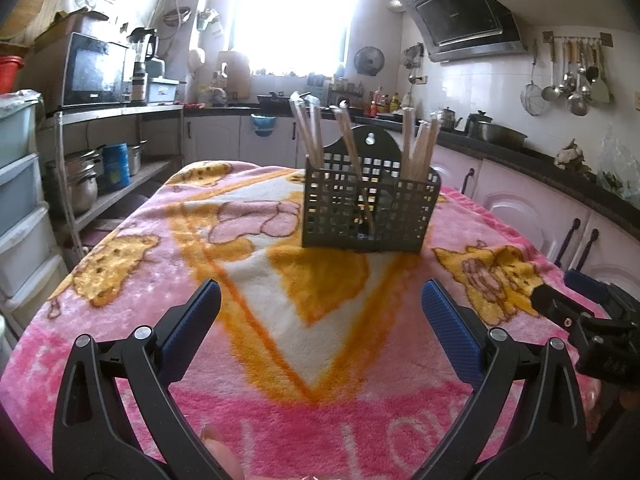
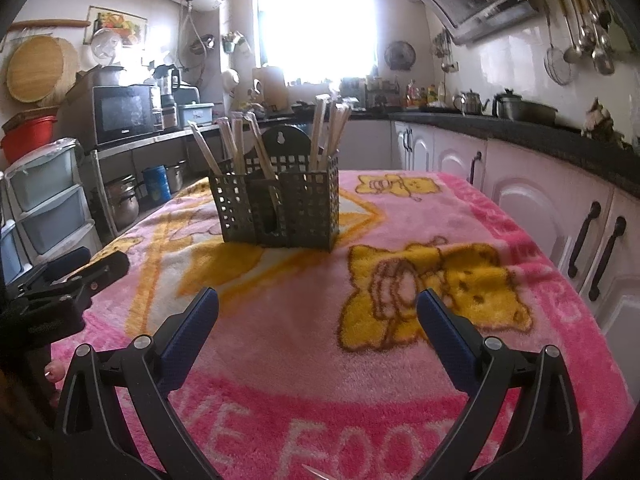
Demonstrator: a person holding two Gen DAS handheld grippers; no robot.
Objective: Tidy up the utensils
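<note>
A dark perforated utensil holder (image 1: 370,208) (image 2: 280,210) stands upright on the pink cartoon blanket (image 1: 256,264) (image 2: 400,216) that covers the table. Several wrapped chopsticks (image 1: 308,132) (image 2: 240,148) stick up from its left and right compartments. My left gripper (image 1: 320,300) hovers open above the blanket, well short of the holder, nothing between its blue pads (image 1: 192,322). My right gripper (image 2: 318,308) is also open and empty, low over the blanket in front of the holder. Each gripper shows at the edge of the other's view, the right gripper (image 1: 560,300) and the left gripper (image 2: 86,268).
Kitchen cabinets (image 2: 540,208) and a dark counter (image 2: 500,128) run along the right side. A shelf with pots (image 1: 86,176), a microwave (image 1: 94,70) and plastic drawers (image 1: 20,200) lines the left. Ladles (image 1: 572,76) hang on the wall. A fingertip (image 1: 220,452) shows below the left gripper.
</note>
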